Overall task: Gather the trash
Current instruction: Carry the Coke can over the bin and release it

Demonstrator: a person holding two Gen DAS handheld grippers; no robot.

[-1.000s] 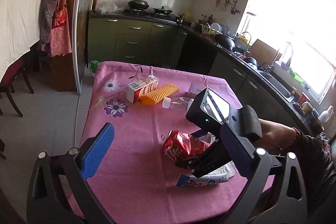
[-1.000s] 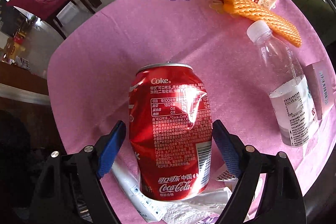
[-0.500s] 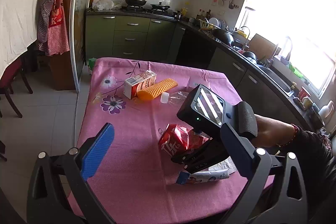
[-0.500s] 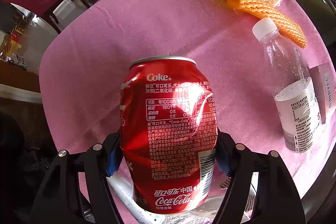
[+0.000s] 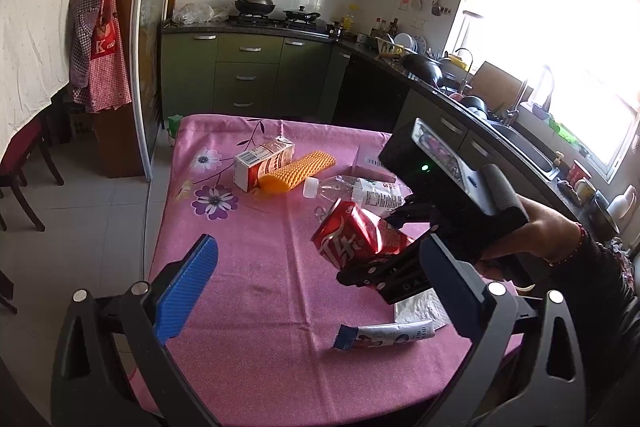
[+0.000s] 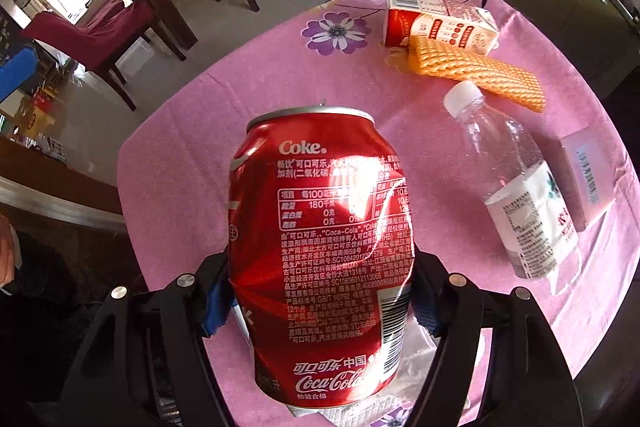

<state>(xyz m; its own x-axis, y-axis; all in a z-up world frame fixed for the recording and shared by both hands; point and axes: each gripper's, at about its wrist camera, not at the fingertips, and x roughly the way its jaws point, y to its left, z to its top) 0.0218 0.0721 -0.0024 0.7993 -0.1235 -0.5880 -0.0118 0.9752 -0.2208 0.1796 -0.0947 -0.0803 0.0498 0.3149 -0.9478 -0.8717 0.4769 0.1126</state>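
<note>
Currently, left wrist view: left gripper (image 5: 316, 287) has its blue pads spread wide with nothing between them, hovering over the near edge of the pink tablecloth (image 5: 256, 267). Past it the right gripper (image 5: 394, 251) is clamped on a dented red cola can (image 5: 354, 237), held tilted and clear of the cloth. A hand (image 5: 516, 247) grips its handle at the right. Near right on the cloth lie a flat foil wrapper (image 5: 420, 311) and, just in front of it, a squeezed tube (image 5: 384, 335). Farther back a clear water bottle (image 5: 360, 193) lies on its side, cap pointing left. Far of that, a milk carton (image 5: 262, 165) lies touching an orange ridged sponge (image 5: 298, 173). A small pale box (image 5: 370, 163) sits at the right, partly hidden behind the right gripper's body.

Right wrist view: right gripper (image 6: 320, 301) has just been closing; its pads press both sides of the cola can (image 6: 320, 247), which fills the middle of the frame, top rim pointing away. Tablecloth (image 6: 192, 167) lies below. Water bottle (image 6: 516, 195) lies at the right, pale box (image 6: 586, 183) just beside it at the far right. Milk carton (image 6: 440, 25) and sponge (image 6: 476, 75) touch at the far side. Crumpled wrapper (image 6: 412, 351) shows under the can, mostly hidden.
</note>
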